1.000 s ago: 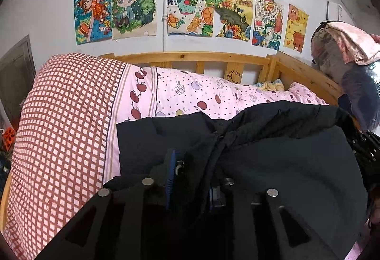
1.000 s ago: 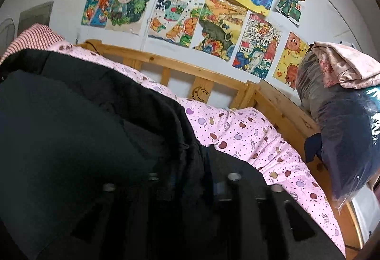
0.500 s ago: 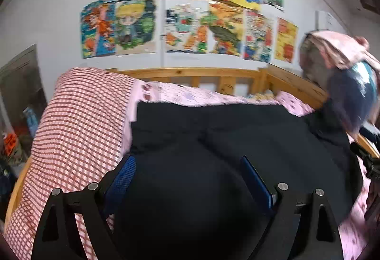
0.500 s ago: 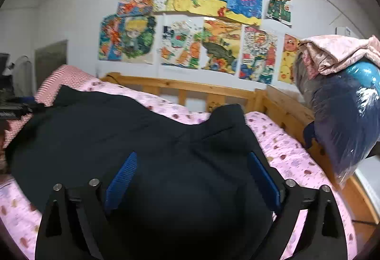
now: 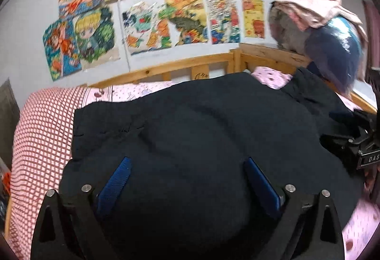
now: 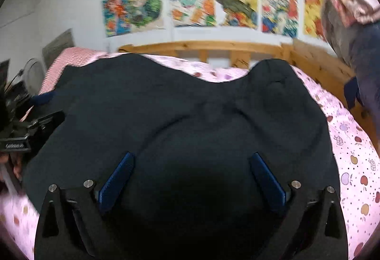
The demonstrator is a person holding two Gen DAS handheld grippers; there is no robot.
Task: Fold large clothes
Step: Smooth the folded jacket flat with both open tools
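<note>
While the bed carries everything in both views, its pink fruit-print sheet is nearly hidden under the dark garment, which lies spread across the mattress with soft ridges running over it. The step in hand looks like a pause between folds: the cloth rests flat and neither tool has hold of it. The left gripper hovers low over the garment's near part with its blue fingers spread wide and nothing between them; the right gripper hangs likewise, fingers parted and empty. The next move probably calls for each gripper to drop to an edge or corner, pinch a good bite of the thick fabric and carry it over evenly, since loose bulk may slump. The left wrist view alone shows the red checked quilt beside the garment's left edge and a dark crumpled part trailing toward the right-hand rail. The right wrist view alone shows the garment's far edge dipping between two rounded humps near the wooden headboard.
</note>
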